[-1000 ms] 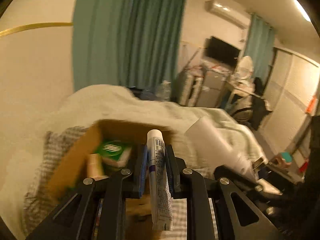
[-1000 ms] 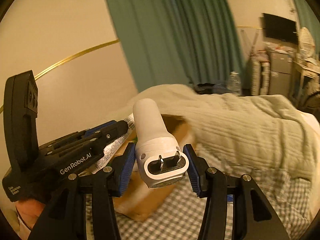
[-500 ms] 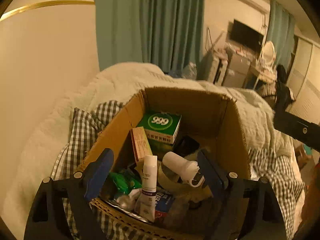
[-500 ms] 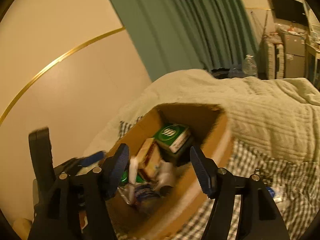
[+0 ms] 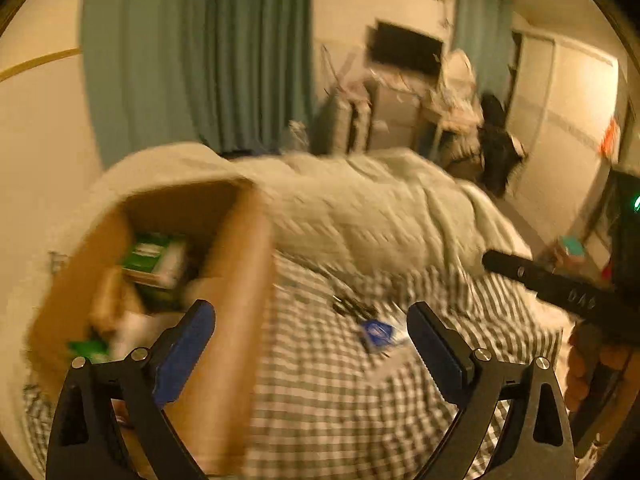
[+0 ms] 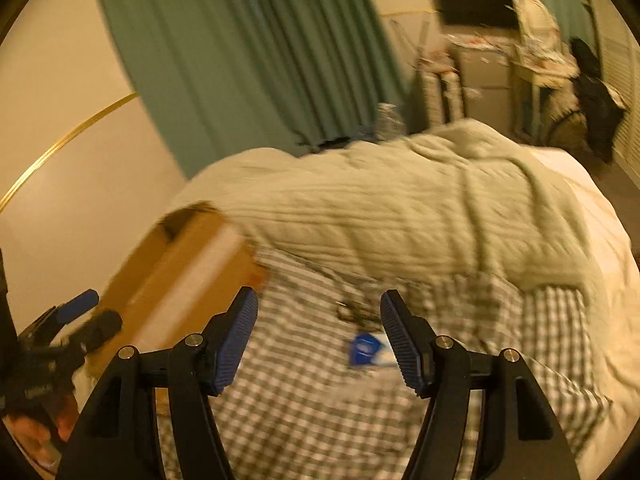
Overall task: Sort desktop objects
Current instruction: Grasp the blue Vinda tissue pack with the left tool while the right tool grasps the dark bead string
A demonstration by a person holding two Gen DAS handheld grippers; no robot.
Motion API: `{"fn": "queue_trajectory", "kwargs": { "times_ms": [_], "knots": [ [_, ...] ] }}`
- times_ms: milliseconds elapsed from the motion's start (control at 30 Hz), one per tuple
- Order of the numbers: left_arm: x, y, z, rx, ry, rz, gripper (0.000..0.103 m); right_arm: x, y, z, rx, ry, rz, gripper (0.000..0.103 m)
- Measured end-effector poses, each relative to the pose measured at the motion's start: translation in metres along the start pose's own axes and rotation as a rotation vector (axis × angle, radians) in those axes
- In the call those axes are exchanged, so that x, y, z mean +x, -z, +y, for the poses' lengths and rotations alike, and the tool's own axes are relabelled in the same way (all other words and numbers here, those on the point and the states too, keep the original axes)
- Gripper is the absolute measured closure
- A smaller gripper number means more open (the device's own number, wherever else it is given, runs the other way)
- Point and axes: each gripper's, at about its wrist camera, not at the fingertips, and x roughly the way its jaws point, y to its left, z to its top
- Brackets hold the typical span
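Observation:
An open cardboard box (image 5: 240,280) stands on the checked cloth (image 5: 320,400) at the left, with a green packet (image 5: 154,254) and other blurred items inside. A blue and white sachet (image 5: 378,330) and a small dark thing (image 5: 352,306) lie on the cloth to the box's right. My left gripper (image 5: 310,309) hangs above the cloth beside the box, its jaws opening with nothing between them. My right gripper (image 6: 318,296) is open and empty above the dark thing (image 6: 356,312) and the sachet (image 6: 364,350). The box (image 6: 180,272) is on its left.
A rumpled pale quilt (image 5: 380,208) covers the bed behind the cloth. A wall and green curtain (image 5: 200,80) stand at the back left, cluttered furniture (image 5: 420,112) at the back right. The right gripper's body (image 5: 560,292) and a hand (image 5: 584,368) are at the right edge.
The left gripper let go of the tube and the right let go of the white plug, both over the box. Both then swung right to above the checked cloth, jaws wider.

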Motion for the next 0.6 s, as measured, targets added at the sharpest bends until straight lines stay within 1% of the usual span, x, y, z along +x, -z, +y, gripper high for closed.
{"fn": "queue_trajectory", "kwargs": {
  "times_ms": [67, 167, 300, 367, 433, 500, 567, 600],
  "knots": [
    [0.039, 0.009, -0.031, 0.021, 0.028, 0.086, 0.004, -0.001, 0.007, -0.026, 0.02, 0.04, 0.005, 0.039],
    [0.096, 0.028, -0.062, 0.014, 0.057, 0.183, 0.004, -0.002, 0.016, -0.054, 0.018, 0.103, 0.002, 0.035],
    [0.166, 0.048, -0.092, 0.016, 0.058, 0.299, 0.004, 0.013, 0.026, -0.086, 0.013, 0.146, 0.024, 0.034],
    [0.193, 0.054, -0.098, 0.005, 0.07, 0.351, 0.004, 0.026, 0.03, -0.1, 0.011, 0.166, 0.038, 0.033],
    [0.219, 0.06, -0.101, -0.016, 0.05, 0.388, 0.004, 0.04, 0.034, -0.113, 0.011, 0.176, 0.051, 0.033],
    [0.239, 0.062, -0.103, -0.02, 0.012, 0.399, 0.004, 0.058, 0.037, -0.129, 0.036, 0.165, 0.075, 0.033],
    [0.255, 0.062, -0.107, 0.019, -0.039, 0.404, 0.004, 0.075, 0.04, -0.143, 0.075, 0.143, 0.095, 0.033],
    [0.261, 0.063, -0.109, 0.04, -0.051, 0.406, 0.004, 0.081, 0.04, -0.146, 0.086, 0.134, 0.101, 0.033]
  ]
}}
